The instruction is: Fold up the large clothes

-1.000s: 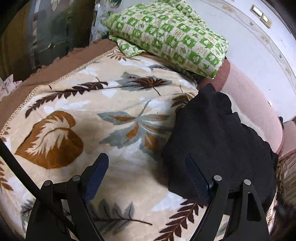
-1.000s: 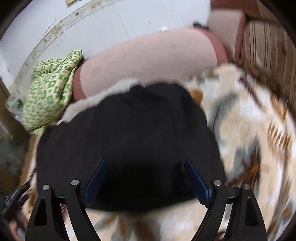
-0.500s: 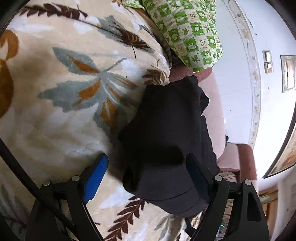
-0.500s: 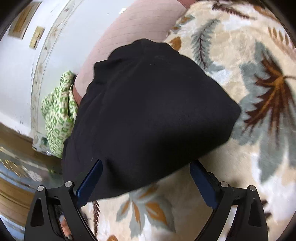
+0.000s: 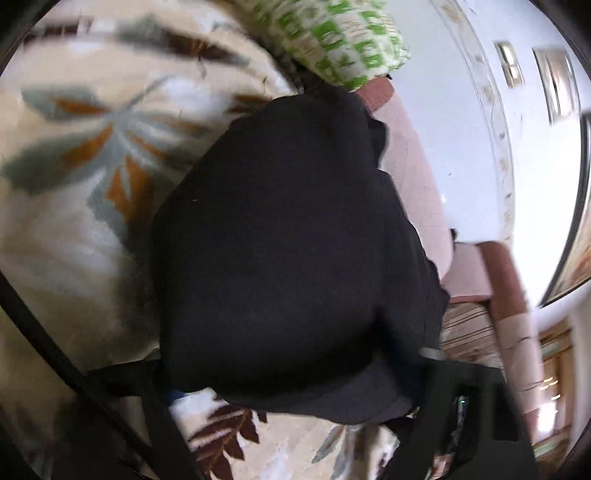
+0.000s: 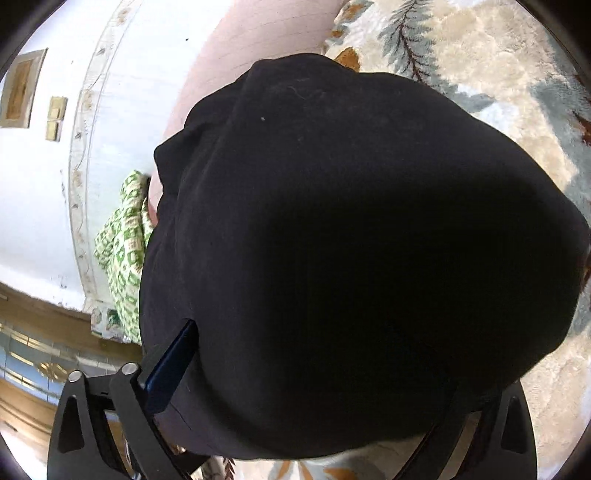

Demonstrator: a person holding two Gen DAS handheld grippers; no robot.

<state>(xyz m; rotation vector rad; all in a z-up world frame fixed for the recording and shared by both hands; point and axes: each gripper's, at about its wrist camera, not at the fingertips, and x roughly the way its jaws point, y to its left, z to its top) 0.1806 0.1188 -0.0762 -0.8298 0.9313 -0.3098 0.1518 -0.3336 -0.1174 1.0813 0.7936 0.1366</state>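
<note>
A folded black garment (image 5: 291, 240) lies on a cream blanket with a leaf pattern (image 5: 74, 184); it also fills the right wrist view (image 6: 351, 240). My left gripper (image 5: 291, 373) has its jaws wide apart on either side of the garment's near edge, and the cloth hides both fingertips. My right gripper (image 6: 314, 387) is also spread wide around the garment's near end. Its left finger (image 6: 171, 365) shows at the cloth's edge; the right one is hidden under the fabric.
A green and white checked cloth (image 5: 343, 33) lies at the far end of the bed, next to a pink padded headboard (image 5: 413, 173) and a white wall with switches (image 5: 513, 66). It also shows in the right wrist view (image 6: 122, 251).
Both grippers have moved in close to the black garment from opposite ends. Its edges now lie between the open jaws and cover the fingertips.
</note>
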